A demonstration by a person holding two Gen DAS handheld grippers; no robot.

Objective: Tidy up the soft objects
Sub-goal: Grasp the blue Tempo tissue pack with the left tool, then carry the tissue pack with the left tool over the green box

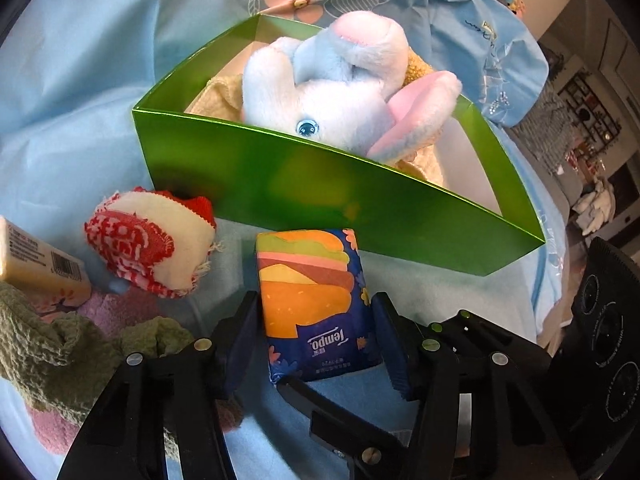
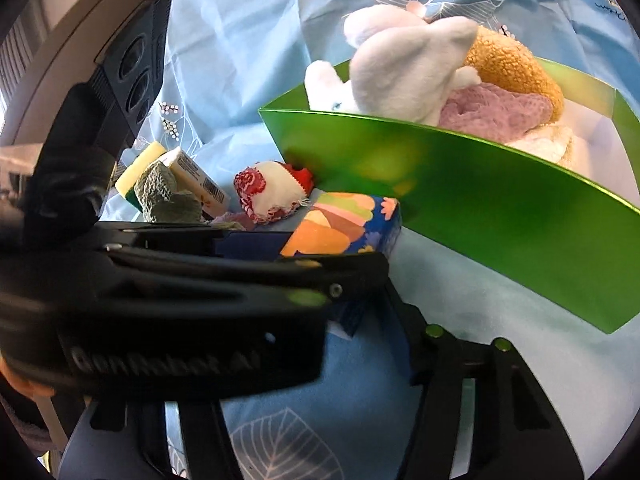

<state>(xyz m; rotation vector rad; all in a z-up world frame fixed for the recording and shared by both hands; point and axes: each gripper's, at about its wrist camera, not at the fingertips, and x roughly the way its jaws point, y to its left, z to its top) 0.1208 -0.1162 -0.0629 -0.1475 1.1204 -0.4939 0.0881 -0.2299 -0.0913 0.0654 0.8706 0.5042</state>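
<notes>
A Tempo tissue pack (image 1: 312, 300) with a colourful wrapper lies on the blue cloth in front of the green box (image 1: 320, 184). My left gripper (image 1: 316, 320) straddles it, and both blue pads press on the pack's long sides. In the right wrist view the pack (image 2: 344, 224) shows beyond the left gripper (image 2: 336, 250), which crosses in front. My right gripper (image 2: 320, 304) sits just behind it. Only its right finger (image 2: 404, 308) shows; the left finger and the gap are hidden. A plush elephant (image 1: 332, 92) lies in the box on towels.
A red-and-white cloth bundle (image 1: 152, 244) lies left of the pack. Further left are a boxed bar (image 1: 36, 256), a green towel (image 1: 52, 344) and a pink cloth (image 1: 108, 304). The box also holds a brown plush (image 2: 512, 64) and a purple cloth (image 2: 492, 112).
</notes>
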